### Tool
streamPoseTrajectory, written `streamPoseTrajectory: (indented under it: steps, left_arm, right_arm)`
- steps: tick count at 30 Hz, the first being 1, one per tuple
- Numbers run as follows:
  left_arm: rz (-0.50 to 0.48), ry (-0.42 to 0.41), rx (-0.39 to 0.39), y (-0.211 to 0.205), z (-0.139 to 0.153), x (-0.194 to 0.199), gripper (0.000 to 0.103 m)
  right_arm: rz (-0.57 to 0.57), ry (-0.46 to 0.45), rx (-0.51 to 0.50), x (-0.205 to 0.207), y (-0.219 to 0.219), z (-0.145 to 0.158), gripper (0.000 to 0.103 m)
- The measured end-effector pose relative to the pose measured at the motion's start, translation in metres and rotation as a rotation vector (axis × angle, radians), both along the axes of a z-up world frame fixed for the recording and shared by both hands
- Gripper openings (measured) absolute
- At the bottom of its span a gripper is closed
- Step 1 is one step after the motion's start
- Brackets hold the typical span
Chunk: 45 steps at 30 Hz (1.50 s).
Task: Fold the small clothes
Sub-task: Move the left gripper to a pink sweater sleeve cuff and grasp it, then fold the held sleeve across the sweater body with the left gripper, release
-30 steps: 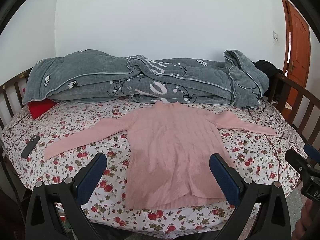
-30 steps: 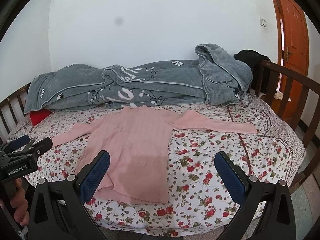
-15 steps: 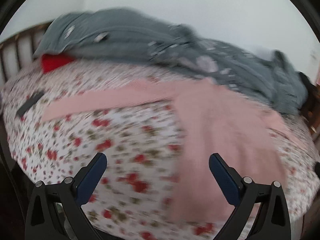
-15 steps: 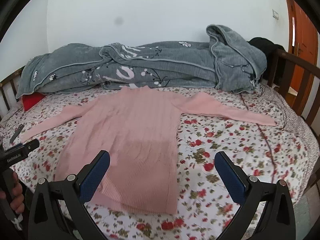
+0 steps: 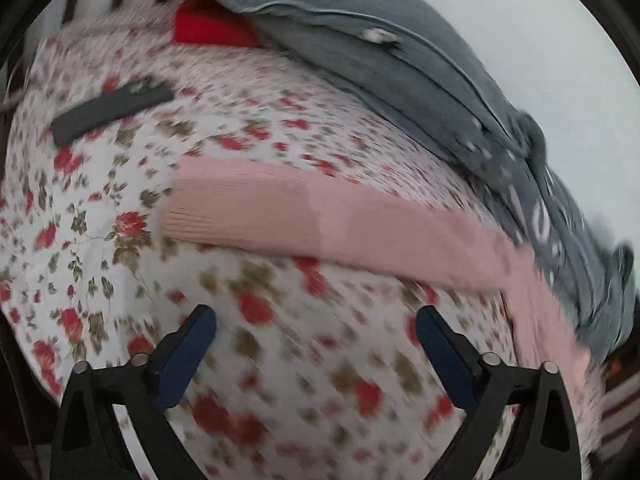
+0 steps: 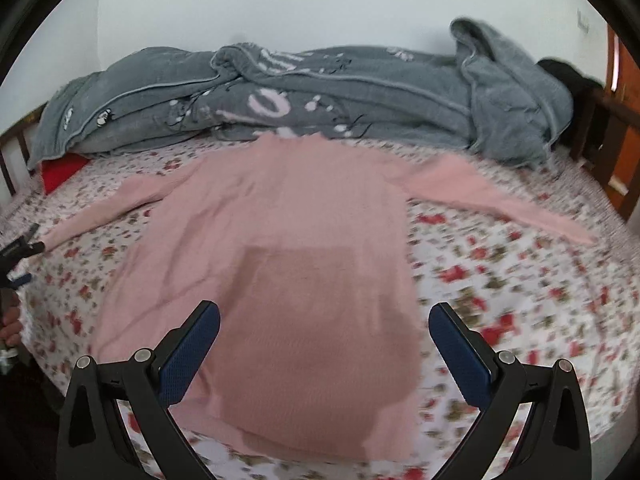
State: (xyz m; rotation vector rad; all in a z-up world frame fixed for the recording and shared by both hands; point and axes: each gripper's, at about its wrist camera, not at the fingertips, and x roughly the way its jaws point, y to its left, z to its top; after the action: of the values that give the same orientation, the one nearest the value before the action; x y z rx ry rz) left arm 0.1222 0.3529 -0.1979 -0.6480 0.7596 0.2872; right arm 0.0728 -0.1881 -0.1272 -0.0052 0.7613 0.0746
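A pink knit sweater (image 6: 280, 264) lies flat on the floral bedsheet (image 6: 520, 280), sleeves spread to both sides. My right gripper (image 6: 324, 316) is open and empty, above the sweater's lower body near the hem. My left gripper (image 5: 316, 320) is open and empty, over the sheet just short of the sweater's left sleeve (image 5: 280, 212), whose cuff lies ahead and to the left. The left gripper also shows at the far left edge of the right wrist view (image 6: 20, 250).
A rumpled grey blanket (image 6: 320, 92) runs along the back of the bed. A red cloth (image 5: 208, 28) sits under its left end. A dark flat remote-like object (image 5: 112, 110) lies on the sheet beyond the cuff. Wooden bed rails (image 6: 612, 140) stand at the right.
My left gripper swung left and closer to the left sleeve, which now fills its view. My right gripper moved forward and lower over the sweater's body.
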Motion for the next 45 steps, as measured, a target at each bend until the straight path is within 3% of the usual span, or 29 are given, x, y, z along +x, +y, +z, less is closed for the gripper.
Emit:
streamPoseTrajectory:
  steps: [4,11,14,15,17,21,26,30,35,40,45]
  left_arm:
    - [0.075,-0.083,-0.149,0.034,-0.018,-0.004,0.086]
    - [0.16,-0.097,-0.191,0.063,-0.021,0.01,0.068]
    - [0.192,-0.068,-0.175,0.068,-0.021,0.017,0.05]
    - [0.195,-0.041,-0.15,0.068,-0.019,0.02,0.035]
    - [0.193,0.0,-0.109,0.067,-0.013,0.028,0.015]
    - [0.177,0.042,-0.021,0.052,0.01,0.041,0.009]
    - [0.082,-0.031,0.164,-0.01,0.08,0.069,0.009]
    - [-0.023,-0.077,0.234,-0.076,0.124,0.104,0.009]
    - [-0.211,-0.143,0.31,-0.193,0.165,0.158,0.009]
    - [-0.396,-0.146,0.348,-0.311,0.168,0.212,0.009]
    - [-0.552,-0.113,0.329,-0.413,0.139,0.25,0.009]
  right_arm:
    - [-0.007,-0.002,0.045,0.014,0.008,-0.001,0.102]
    - [0.0,0.016,0.096,0.039,0.016,0.004,0.102]
    - [0.006,0.017,0.093,0.045,0.018,0.004,0.102]
    - [0.005,0.016,0.091,0.046,0.017,0.004,0.102]
    - [0.001,0.007,0.101,0.049,0.012,0.006,0.102]
    - [0.002,-0.006,0.139,0.054,-0.003,0.011,0.102]
    - [-0.01,-0.027,0.157,0.056,-0.032,0.015,0.102]
    - [-0.039,-0.057,0.148,0.051,-0.067,0.016,0.102]
    - [-0.099,-0.08,0.13,0.046,-0.121,0.018,0.102]
    - [-0.197,-0.088,0.104,0.035,-0.182,0.014,0.102]
    - [-0.308,-0.052,0.127,0.025,-0.24,0.001,0.102]
